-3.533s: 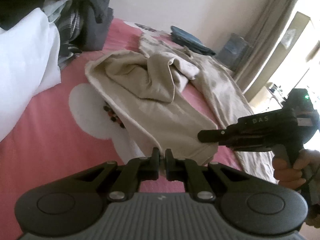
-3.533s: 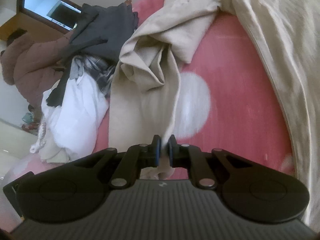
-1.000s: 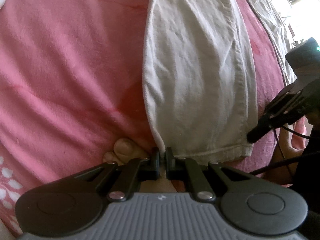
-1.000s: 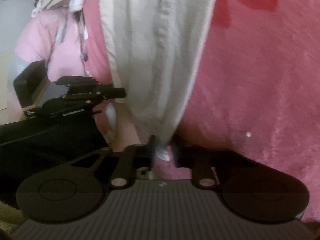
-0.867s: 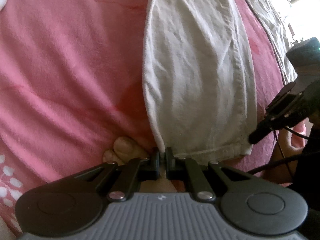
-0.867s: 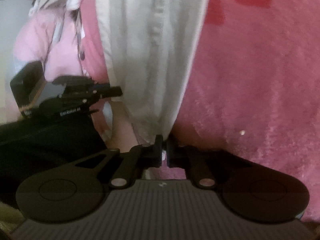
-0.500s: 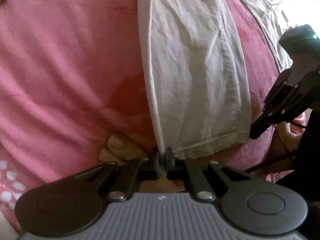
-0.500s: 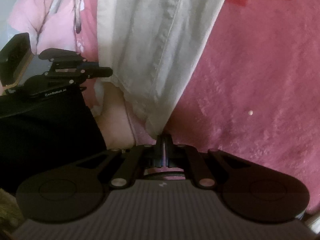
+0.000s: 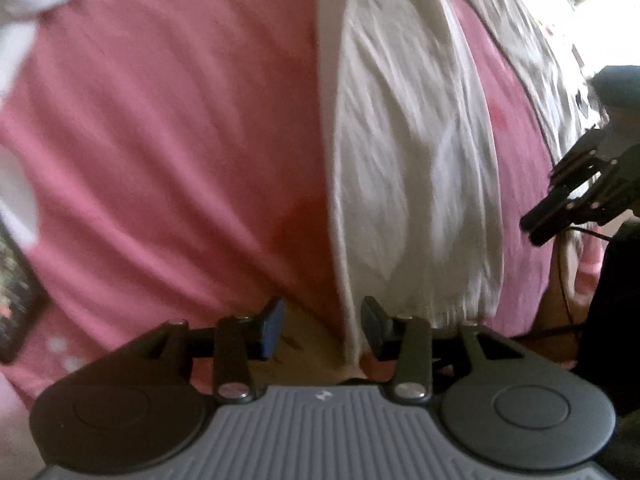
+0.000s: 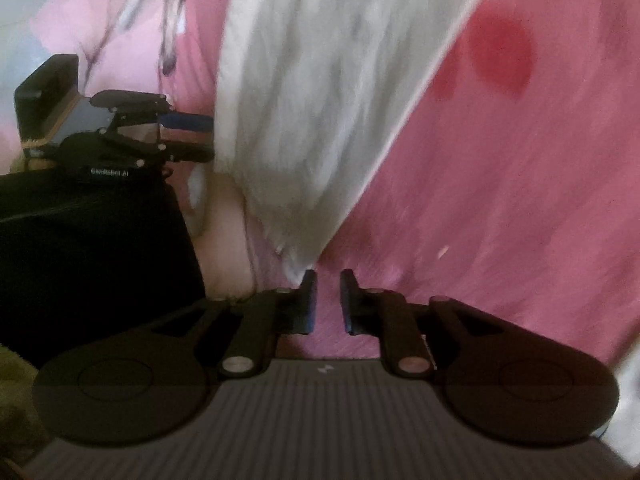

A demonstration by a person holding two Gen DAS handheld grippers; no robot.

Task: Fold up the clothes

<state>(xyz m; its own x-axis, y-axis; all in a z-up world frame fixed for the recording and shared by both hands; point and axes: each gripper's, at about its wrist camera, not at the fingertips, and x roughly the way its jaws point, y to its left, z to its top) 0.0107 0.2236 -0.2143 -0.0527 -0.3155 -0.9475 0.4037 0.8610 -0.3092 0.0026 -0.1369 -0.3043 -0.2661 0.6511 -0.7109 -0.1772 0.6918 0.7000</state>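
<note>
While both the left gripper [image 9: 322, 330] and right gripper [image 10: 328, 302] were opening, seemingly freeing the cream garment [image 9: 412, 168], its hem risked sliding off the bed [image 9: 180, 140].

A bed is seen covered by a pink blanket [image 9: 168, 152], on which a darker red spot [image 10: 500, 54] is printed. White patches [image 9: 16, 196] are visible at the blanket's left edge. A dark framed object [image 9: 16, 300] is glimpsed beside the bed.
</note>
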